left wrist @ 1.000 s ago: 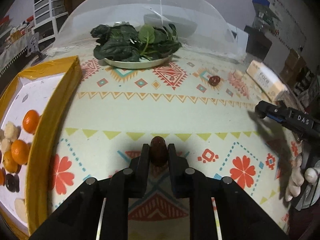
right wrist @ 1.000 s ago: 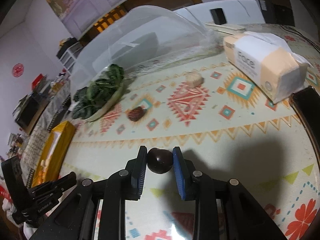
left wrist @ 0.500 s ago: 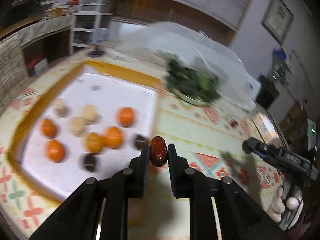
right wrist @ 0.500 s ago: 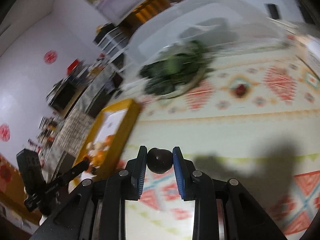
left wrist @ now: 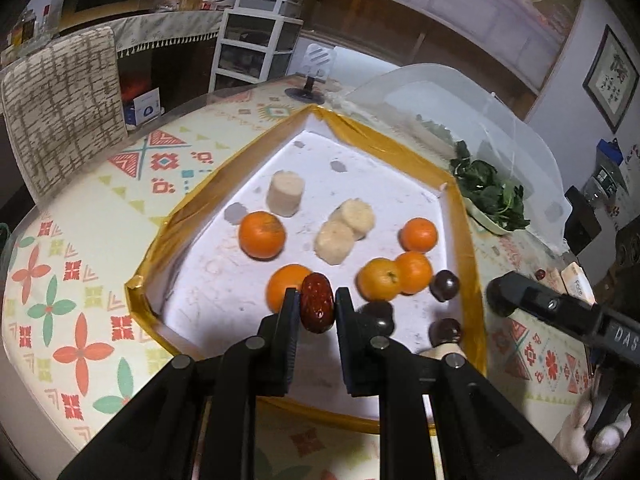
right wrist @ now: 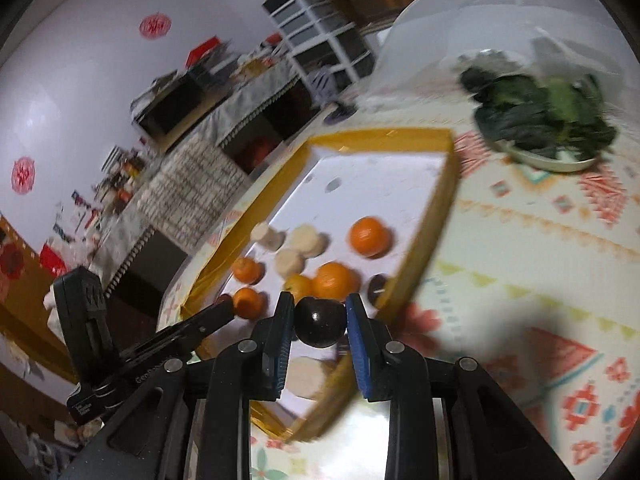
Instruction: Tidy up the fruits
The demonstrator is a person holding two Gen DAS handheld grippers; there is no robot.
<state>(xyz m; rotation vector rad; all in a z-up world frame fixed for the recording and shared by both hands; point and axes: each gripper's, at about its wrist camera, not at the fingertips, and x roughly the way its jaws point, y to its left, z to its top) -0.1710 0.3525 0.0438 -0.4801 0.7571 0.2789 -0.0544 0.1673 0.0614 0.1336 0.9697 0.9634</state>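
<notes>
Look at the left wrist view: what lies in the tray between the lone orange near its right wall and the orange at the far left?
Two pale banana pieces lie between the right orange and the left orange in the tray.

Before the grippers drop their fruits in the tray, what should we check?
1. Left gripper grips the red date: ok.
2. Right gripper grips the dark plum: ok.
3. Date is over the tray, not the tablecloth: ok.
4. Plum is over the tray: cannot tell; it looks near the yellow rim, and the right view is blurred.
5. Bare spot under the date: not ok; an orange sits right behind it.
6. Grippers are apart from each other: ok; the right one shows off to the side in the left view.
</notes>
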